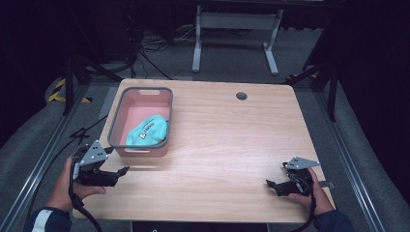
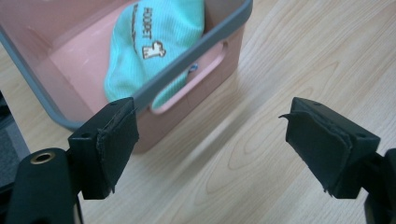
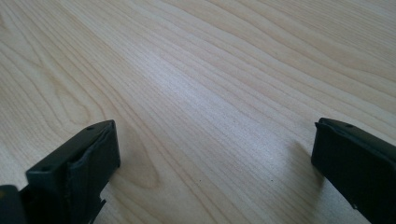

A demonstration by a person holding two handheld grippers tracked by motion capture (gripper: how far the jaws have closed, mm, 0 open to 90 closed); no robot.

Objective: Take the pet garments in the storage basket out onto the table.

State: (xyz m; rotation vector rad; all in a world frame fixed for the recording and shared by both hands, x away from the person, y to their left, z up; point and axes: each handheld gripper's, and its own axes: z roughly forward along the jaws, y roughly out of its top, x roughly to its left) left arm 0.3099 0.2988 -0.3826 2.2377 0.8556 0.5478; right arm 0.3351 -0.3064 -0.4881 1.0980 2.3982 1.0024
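Note:
A pink basket with a grey rim (image 1: pixel 114 126) stands on the left part of the wooden table (image 1: pixel 227 140). Inside it lies a turquoise ribbed cloth (image 1: pixel 147 131) with a small printed logo. In the left gripper view the cloth (image 2: pixel 149 44) and the basket's rim (image 2: pixel 196 51) lie just ahead of the jaws. My left gripper (image 1: pixel 123 170) is held near the table's front left corner, just in front of the basket, open and empty (image 2: pixel 210 140). My right gripper (image 1: pixel 269 184) rests low at the front right, open over bare wood (image 3: pixel 212 154).
The tabletop has a round cable hole (image 1: pixel 241 95) near its far edge. A white desk frame (image 1: pixel 237 34) and cables lie on the floor beyond the table. Dark stands flank both sides.

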